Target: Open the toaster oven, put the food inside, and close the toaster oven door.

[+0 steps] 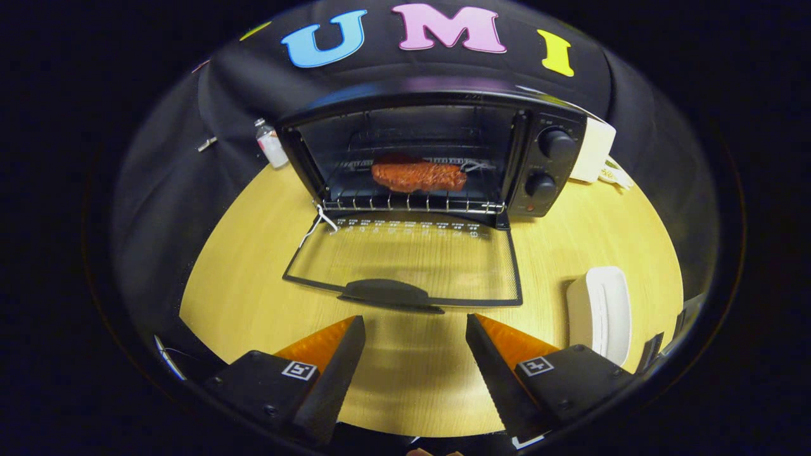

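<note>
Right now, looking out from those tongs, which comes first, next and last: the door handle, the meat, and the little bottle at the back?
The tongs are open.
1. Dark curved handle of the lowered glass oven door, just ahead of the fingers.
2. Reddish-brown slab of meat on the wire rack inside the black toaster oven.
3. Small clear plastic bottle, behind the oven's left side.

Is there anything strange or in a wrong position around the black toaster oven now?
One small oddity: a thin white string dangles at the hinge corner of the black toaster oven, over its lowered glass door. The reddish-brown steak lies flat on the wire rack. The open gripper holds nothing, just short of the door handle.
</note>
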Demonstrator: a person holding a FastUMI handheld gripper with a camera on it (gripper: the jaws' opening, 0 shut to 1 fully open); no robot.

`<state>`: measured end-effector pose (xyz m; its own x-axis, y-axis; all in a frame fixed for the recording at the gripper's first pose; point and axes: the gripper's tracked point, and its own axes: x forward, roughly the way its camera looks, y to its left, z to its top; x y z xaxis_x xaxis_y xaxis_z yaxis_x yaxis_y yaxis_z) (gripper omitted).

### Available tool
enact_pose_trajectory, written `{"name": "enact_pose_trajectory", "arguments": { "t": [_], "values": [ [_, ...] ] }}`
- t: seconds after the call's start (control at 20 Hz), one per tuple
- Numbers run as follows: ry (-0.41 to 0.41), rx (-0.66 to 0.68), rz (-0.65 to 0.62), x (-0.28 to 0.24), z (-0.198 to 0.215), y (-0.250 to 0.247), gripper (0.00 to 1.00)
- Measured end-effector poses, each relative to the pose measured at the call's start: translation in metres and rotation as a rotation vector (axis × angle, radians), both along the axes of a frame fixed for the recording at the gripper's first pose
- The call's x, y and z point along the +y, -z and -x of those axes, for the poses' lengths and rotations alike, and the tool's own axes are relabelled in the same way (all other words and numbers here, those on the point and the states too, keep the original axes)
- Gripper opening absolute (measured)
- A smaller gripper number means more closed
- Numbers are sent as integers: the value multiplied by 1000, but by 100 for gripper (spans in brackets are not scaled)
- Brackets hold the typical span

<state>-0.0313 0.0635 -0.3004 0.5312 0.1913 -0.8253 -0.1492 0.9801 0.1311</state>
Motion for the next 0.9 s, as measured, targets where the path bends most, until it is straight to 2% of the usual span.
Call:
{"name": "enact_pose_trajectory", "arguments": {
  "t": [0.35, 0.9],
  "values": [
    [44, 74, 28, 20, -4, 33, 99],
    [69, 56, 40, 22, -12, 45, 99]
  ]
}}
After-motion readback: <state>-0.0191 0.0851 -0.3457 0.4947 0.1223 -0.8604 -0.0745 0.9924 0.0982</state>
